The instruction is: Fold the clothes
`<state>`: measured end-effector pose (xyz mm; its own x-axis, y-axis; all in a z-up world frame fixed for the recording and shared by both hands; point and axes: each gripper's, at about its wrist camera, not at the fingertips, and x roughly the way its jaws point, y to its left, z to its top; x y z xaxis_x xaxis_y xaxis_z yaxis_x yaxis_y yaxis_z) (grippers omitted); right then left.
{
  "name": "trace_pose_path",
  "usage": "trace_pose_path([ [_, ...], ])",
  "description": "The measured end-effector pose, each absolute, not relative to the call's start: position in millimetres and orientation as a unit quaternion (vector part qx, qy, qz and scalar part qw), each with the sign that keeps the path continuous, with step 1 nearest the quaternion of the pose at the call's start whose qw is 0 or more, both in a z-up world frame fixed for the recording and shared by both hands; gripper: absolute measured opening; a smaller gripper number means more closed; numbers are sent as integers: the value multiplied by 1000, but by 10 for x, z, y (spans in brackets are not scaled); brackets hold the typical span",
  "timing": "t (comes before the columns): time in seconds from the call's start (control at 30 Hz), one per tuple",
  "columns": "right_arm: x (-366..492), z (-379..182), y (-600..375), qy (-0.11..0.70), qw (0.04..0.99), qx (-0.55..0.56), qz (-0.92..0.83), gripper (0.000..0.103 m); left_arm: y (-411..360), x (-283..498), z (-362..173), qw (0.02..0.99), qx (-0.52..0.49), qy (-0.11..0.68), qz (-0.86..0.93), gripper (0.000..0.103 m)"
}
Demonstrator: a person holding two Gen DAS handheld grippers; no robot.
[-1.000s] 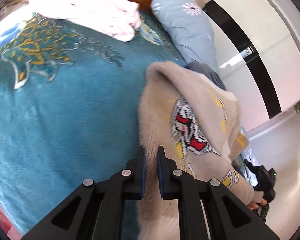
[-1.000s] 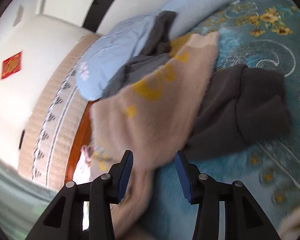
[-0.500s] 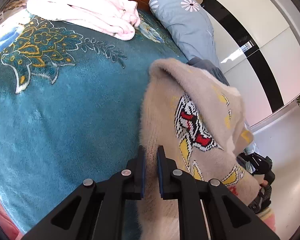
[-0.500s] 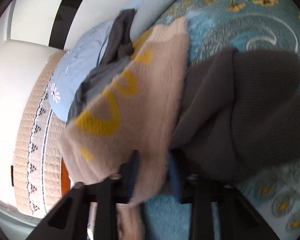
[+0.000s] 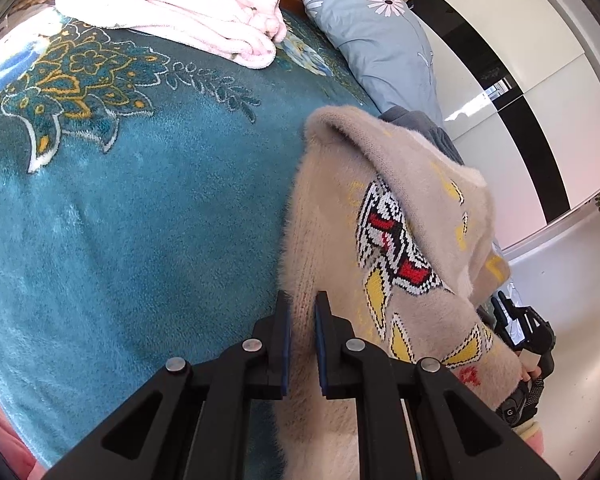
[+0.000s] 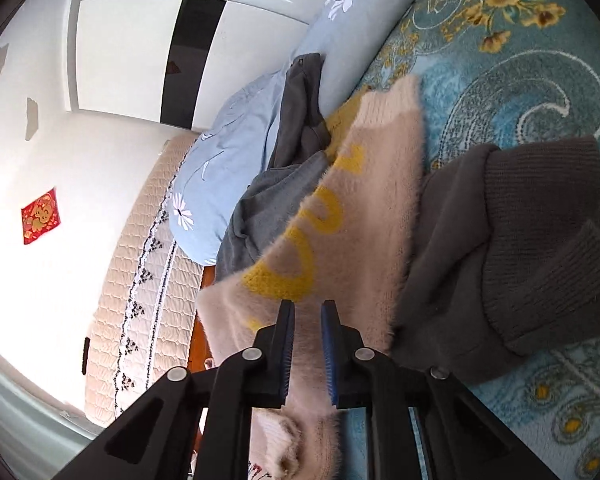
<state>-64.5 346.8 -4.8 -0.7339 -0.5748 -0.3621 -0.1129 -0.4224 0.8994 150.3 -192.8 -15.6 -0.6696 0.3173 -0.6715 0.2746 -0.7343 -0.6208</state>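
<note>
Left wrist view: left tool clamps the beige sweater over the bed; right tool has just closed on its far edge. No fold made yet; grey garment waits.

**The bed and what lies on it**

You are working over a bed covered by a teal plush blanket with gold and white flower patterns. Along its far edge lies a folded pink fleece garment; beside that rests a light blue pillow printed with daisies. A beige fuzzy sweater lies partly on the blanket, a dark grey knit sweater just beside it, and a grey garment drapes over the pillow
</note>
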Motion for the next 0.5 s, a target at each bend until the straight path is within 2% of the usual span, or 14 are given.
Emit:
trace_pose_path([
  [0.23,-505,115,3556,-505,153,306,-793,2,-1916,1495,-163,12,-410,-362,837,11],
  [0.33,-471,154,3645,-502,145,308,-795,2,-1921,1487,-172,12,-412,-364,835,11],
  [0.37,-464,150,3667,-501,141,314,-794,6,-1922,1485,-171,12,-412,-364,835,11],
  [0.5,-475,47,3683,-476,114,356,-796,6,-1919,1474,-167,11,-414,-362,835,11],
])
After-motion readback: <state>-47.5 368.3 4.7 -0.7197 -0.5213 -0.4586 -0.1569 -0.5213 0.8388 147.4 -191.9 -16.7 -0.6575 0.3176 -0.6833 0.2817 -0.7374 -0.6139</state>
